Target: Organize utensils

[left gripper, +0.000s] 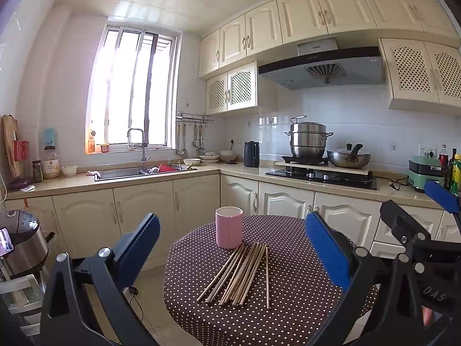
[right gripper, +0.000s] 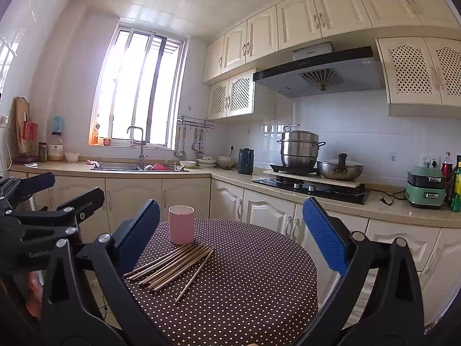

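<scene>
Two hand-held grippers pointed forward over a small round desk (left gripper: 288, 302), each with its jaws spread wide and gripping nothing. The left gripper (left gripper: 233, 248) had matte black hinged arms with silver rivets and flat blue pads; one ribbed pad (left gripper: 327, 250) faced the camera on the right. The right gripper (right gripper: 230, 236) matched it, with black arms and a ribbed blue pad (right gripper: 324, 235), and both tools were level, side by side, neither touching the desk. In the left wrist view the right gripper's black frame sat at the right edge of the picture.

The desk was draped in a dark brown cloth with small white polka dots. Between the left jaws, near the middle of the gap, lay a loose bundle of thin, straight, pale wooden chopsticks (left gripper: 240, 276), fanned slightly and resting flat on the cloth. From the right gripper they lay toward its left jaw (right gripper: 173, 268). Just beyond their far tips stood an upright pink cylindrical holder (left gripper: 229, 227), smooth and matte with a pale rim, seemingly touching the nearest sticks.

Farther off ran cream panelled cabinets under a beige countertop, with a steel sink (left gripper: 144, 171) and tap below a bright window. Ahead of the right jaw, a shiny stacked steamer pot (left gripper: 308, 139) and a lidded wok (left gripper: 348, 157) sat on a black stove beneath a grey range hood (left gripper: 322, 67).
</scene>
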Demonstrator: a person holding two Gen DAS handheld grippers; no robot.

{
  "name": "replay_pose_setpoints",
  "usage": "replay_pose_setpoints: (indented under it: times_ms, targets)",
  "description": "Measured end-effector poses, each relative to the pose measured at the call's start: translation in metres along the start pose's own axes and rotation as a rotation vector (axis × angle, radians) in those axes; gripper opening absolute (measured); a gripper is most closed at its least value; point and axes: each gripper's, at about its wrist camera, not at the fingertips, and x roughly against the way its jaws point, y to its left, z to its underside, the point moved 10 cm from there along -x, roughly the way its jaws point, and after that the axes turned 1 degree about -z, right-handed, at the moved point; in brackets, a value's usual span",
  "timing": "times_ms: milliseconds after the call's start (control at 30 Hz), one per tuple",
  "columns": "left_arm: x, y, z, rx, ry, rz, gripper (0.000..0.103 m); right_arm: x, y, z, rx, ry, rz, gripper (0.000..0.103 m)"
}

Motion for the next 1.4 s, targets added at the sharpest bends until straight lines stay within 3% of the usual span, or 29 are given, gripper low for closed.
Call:
replay_pose_setpoints:
  times_ms: [1400]
  targets:
    - [-0.003, 0.01, 0.0, 0.008, 0.004, -0.011, 0.099, -0.007, 0.009, 0.006, 0.005, 0.019, -0.016, 0.097]
